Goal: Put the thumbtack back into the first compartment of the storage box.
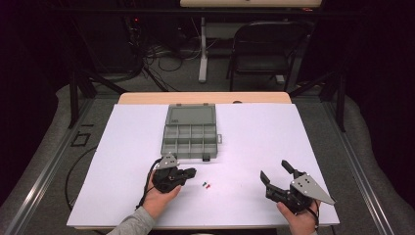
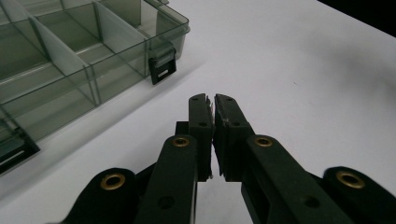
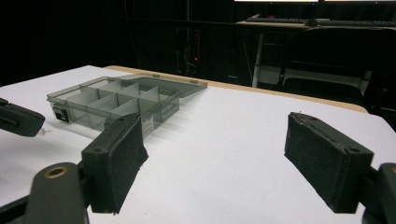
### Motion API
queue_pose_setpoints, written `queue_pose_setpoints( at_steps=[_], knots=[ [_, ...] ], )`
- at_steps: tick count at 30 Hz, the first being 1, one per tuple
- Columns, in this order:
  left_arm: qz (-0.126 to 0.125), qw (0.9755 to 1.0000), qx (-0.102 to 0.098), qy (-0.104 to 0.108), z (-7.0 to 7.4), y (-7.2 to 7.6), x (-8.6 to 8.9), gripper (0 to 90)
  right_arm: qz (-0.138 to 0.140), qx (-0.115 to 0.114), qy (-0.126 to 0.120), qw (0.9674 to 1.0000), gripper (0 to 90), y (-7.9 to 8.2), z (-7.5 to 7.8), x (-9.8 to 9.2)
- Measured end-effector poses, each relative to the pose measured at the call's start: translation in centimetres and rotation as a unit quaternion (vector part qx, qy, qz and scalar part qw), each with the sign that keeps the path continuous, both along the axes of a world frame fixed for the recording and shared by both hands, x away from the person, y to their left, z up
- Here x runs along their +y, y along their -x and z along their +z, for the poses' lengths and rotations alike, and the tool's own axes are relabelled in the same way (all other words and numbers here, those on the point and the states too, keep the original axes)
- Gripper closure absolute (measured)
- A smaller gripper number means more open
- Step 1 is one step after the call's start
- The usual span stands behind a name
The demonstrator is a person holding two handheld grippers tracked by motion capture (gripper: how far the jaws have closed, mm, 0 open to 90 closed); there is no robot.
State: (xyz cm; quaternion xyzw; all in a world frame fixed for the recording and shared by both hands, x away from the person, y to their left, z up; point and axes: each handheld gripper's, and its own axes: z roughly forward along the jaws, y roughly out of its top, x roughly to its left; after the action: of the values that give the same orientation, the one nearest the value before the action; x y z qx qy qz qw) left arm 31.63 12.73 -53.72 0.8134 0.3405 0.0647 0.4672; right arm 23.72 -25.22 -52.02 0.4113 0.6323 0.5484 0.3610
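Your left gripper [image 1: 192, 172] hovers above the white table [image 1: 254, 142], jaws pressed together; whether anything is pinched between them you cannot tell. Just beside its tips lie two small pushpins [image 1: 206, 185], one green, one red, side by side, their direction too small to read. The open grey compartment box [image 1: 190, 138] sits beyond, its lid folded away from you. Your right gripper [image 1: 277, 175] rests well apart, jaws spread wide.
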Motion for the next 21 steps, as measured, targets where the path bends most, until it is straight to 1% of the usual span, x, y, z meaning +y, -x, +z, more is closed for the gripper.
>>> queue_pose_setpoints(
  at_steps=[5, 8, 13, 21],
  knots=[
    [0.01, 0.9999, 0.0, 0.01, 0.4, -0.1, 0.7, 86.2, 0.0, 0.0, 0.0, 1.0, 19.3, 0.0, 0.0, 0.0],
    [0.013, 0.9998, -0.005, 0.011, 0.6, -0.1, 1.0, 86.2, -0.001, 0.0, 0.0, 1.0, 19.3, 0.0, 0.0, -0.1],
    [0.033, 0.9991, -0.013, 0.024, 1.3, -0.2, 2.3, 86.2, -0.001, 0.002, 0.0, 1.0, 19.3, -0.1, 0.0, -0.1],
    [0.052, 0.9979, -0.017, 0.035, 1.8, -0.4, 3.5, 86.2, -0.002, 0.002, -0.001, 1.0, 19.4, 0.0, 0.0, -0.1]
  ],
)
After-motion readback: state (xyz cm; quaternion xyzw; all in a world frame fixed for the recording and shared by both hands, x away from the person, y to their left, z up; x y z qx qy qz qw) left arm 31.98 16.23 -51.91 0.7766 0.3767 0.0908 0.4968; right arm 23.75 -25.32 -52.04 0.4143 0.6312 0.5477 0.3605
